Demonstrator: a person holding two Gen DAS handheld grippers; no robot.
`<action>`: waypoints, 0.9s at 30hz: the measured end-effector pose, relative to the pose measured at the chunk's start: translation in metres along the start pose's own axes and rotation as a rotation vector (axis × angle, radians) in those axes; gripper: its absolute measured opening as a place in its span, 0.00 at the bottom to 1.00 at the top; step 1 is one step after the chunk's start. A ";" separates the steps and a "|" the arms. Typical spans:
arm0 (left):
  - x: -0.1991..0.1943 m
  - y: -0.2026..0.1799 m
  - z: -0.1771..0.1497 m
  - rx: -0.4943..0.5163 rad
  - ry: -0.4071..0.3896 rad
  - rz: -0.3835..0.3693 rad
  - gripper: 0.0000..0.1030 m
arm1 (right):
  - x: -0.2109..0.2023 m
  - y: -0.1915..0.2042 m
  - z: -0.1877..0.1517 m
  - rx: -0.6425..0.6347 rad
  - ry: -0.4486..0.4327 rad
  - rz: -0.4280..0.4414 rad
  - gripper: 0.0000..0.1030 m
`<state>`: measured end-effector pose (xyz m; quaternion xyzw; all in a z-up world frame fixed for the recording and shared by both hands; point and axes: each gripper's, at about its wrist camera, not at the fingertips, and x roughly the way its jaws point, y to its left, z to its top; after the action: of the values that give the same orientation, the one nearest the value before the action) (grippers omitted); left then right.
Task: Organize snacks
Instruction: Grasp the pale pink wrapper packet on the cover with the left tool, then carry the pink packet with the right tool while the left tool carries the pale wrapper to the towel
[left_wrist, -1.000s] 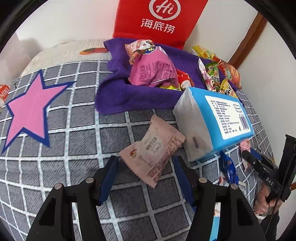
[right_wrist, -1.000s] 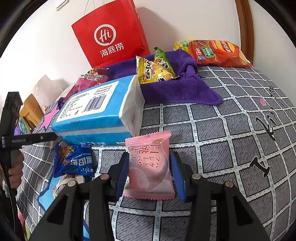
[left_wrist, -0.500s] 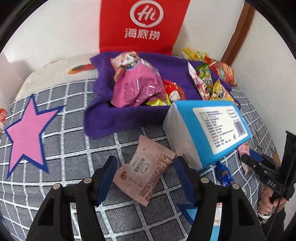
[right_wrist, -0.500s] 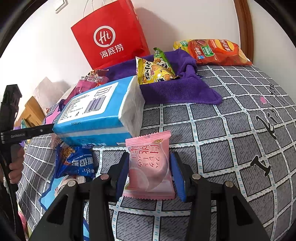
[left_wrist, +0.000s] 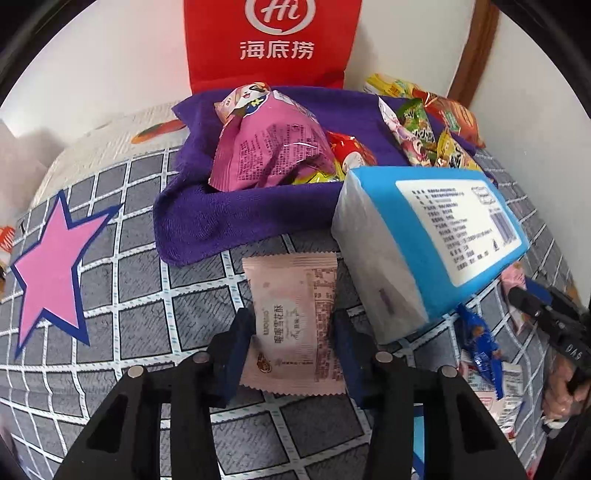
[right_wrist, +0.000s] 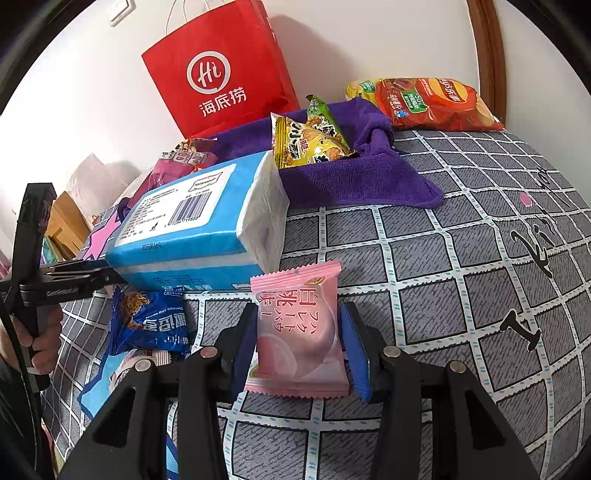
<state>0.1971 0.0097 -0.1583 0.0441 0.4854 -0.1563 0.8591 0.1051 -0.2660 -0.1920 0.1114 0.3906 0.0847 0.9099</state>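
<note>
The left gripper (left_wrist: 293, 336) is closing on a pale packet (left_wrist: 293, 325) while the right gripper (right_wrist: 297, 347) is clamping a pink packet (right_wrist: 299, 332), both probably lifting next toward the purple cloth (left_wrist: 221, 214).

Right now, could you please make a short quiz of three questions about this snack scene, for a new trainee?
1. True or false: the blue tissue pack lies flat on the purple towel.
2. What stands between the fingers of the right gripper?
A. a blue cookie packet
B. a pink peach-print snack packet
C. a chips bag
3. Fill in: behind the purple towel, against the wall, stands a red paper ____.

Key
1. False: it lies in front of the towel, on the grey checked cover.
2. B, the pink peach-print snack packet. The blue cookie packet lies beside it; the chips bag is far back.
3. bag.
</note>
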 end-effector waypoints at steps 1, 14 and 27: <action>-0.002 0.001 0.000 -0.011 -0.003 -0.007 0.34 | 0.000 0.001 0.000 -0.004 0.001 -0.005 0.44; -0.056 0.000 -0.005 -0.021 -0.054 -0.007 0.32 | -0.005 0.009 -0.004 -0.037 0.014 -0.068 0.34; -0.105 -0.017 0.022 -0.038 -0.157 -0.016 0.33 | -0.075 0.051 0.048 -0.079 -0.059 -0.125 0.34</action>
<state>0.1592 0.0123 -0.0568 0.0115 0.4196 -0.1569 0.8940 0.0857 -0.2418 -0.0936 0.0533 0.3661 0.0397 0.9282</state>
